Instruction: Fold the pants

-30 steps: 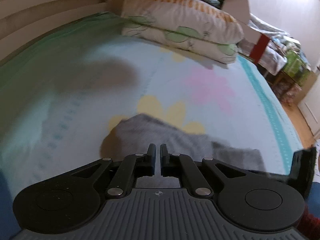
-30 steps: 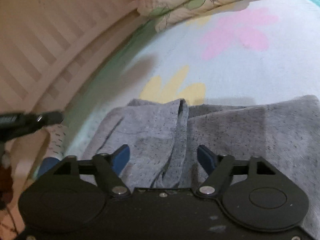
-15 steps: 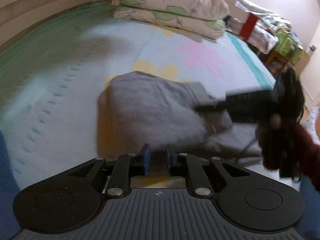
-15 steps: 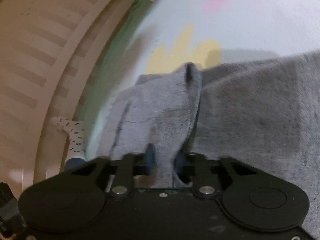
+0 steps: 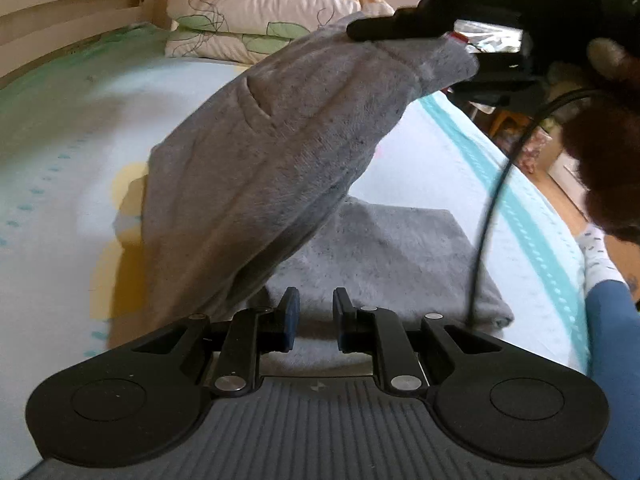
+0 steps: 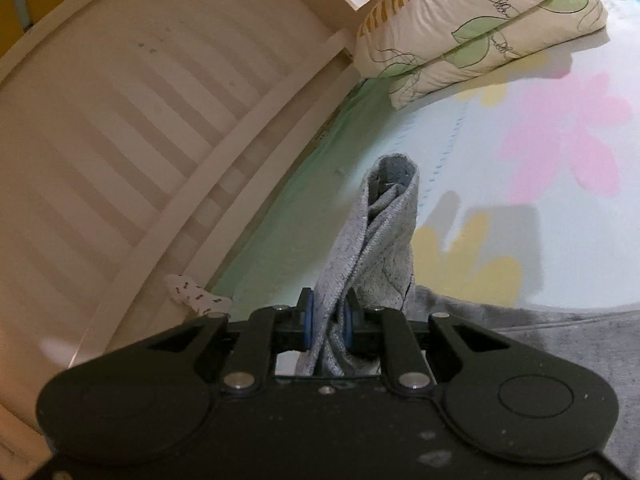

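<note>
Pants (image 5: 248, 168): fold step in hand; right gripper (image 6: 329, 322) jaws pinching bunched edge, lifted off bed (image 5: 60, 152). Left gripper (image 5: 313, 318) jaws slightly parted, empty, near pants. Next: carry edge over.

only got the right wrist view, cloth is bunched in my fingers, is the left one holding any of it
Observer: No. The left gripper has just been opening its fingers; there is a small gap and nothing between them.
Operator: ok and is my end off the bed or dragging
Observer: Off it. The right gripper, which has just been closing on the pants, holds that end raised, and the cloth slopes down to a part lying flat on the bed sheet.
</note>
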`<state>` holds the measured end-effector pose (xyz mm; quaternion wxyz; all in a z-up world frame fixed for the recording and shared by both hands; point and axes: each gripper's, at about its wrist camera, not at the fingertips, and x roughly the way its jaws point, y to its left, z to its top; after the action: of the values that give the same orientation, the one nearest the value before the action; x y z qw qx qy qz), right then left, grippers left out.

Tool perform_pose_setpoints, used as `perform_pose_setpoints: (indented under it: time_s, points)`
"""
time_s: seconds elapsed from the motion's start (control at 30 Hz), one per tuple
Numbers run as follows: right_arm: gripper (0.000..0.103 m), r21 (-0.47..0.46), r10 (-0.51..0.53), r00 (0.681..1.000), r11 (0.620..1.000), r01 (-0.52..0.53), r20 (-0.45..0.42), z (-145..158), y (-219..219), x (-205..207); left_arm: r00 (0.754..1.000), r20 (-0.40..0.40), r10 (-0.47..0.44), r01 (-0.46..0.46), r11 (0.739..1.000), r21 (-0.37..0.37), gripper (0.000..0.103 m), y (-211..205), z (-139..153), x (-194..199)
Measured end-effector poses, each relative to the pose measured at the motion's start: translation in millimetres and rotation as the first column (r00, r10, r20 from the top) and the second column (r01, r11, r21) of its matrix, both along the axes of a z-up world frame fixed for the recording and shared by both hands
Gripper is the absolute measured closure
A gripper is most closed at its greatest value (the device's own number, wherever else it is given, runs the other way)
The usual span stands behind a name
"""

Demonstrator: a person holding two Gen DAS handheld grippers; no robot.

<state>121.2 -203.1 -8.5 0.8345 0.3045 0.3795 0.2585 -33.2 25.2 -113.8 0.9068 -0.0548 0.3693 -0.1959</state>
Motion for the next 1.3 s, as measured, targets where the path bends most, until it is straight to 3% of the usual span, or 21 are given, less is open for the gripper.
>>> perform_pose_setpoints:
  time_s: [0.1, 0.3, 0.37, 0.47, 0.63, 0.73, 0.83, 1.0, 1.13, 1.3]
  points:
    - [0.087, 0.016, -0.023, 1.000, 1.000, 0.023, -0.012, 0, -1, -1, 0.998, -0.022, 0.064, -0.064, 0.998, 0.013, 0.086, -2, -15, 7]
    - [0.088, 0.058, -0.105, 0.994, 0.993, 0.103, 0.027, 16, -26, -14, 0.976, -0.127, 0.175, -0.173, 0.985, 0.026, 0.086, 31, -41, 9]
    - [0.088, 0.029, -0.137, 0.990, 0.990, 0.136, 0.033, 17, -42, -24, 0.974, -0.141, 0.175, -0.179, 0.984, -0.010, 0.086, 41, -44, 8]
    - [0.088, -0.070, -0.192, 0.981, 0.979, 0.192, 0.004, 1, -57, -38, 0.974, -0.143, 0.176, -0.177, 0.984, 0.008, 0.086, 40, -41, 7]
    - [0.088, -0.271, -0.288, 0.945, 0.932, 0.240, -0.152, -69, -80, -52, 0.977, -0.148, 0.154, -0.151, 0.988, 0.028, 0.086, 41, -37, 4]
    - [0.088, -0.293, -0.322, 0.919, 0.923, 0.251, -0.229, -103, -85, -57, 0.979, -0.161, 0.123, -0.116, 0.992, 0.052, 0.086, 38, -35, 5]
    - [0.088, -0.295, -0.337, 0.914, 0.918, 0.265, -0.227, -108, -82, -59, 0.982, -0.171, 0.076, -0.062, 0.994, 0.087, 0.085, 35, -31, 2]
    - [0.088, -0.346, -0.302, 0.944, 0.907, 0.241, -0.133, -91, -74, -65, 0.967, -0.247, -0.065, 0.091, 0.991, 0.096, 0.083, 27, -19, -1]
    - [0.088, -0.409, -0.270, 0.956, 0.890, 0.201, -0.117, -94, -70, -69, 0.978, -0.158, -0.132, 0.148, 0.985, 0.093, 0.083, 25, 15, -14]
    - [0.088, -0.459, -0.283, 0.948, 0.868, 0.189, -0.144, -119, -67, -69, 0.999, -0.036, -0.014, 0.016, 0.997, 0.081, 0.076, 37, 35, 10]
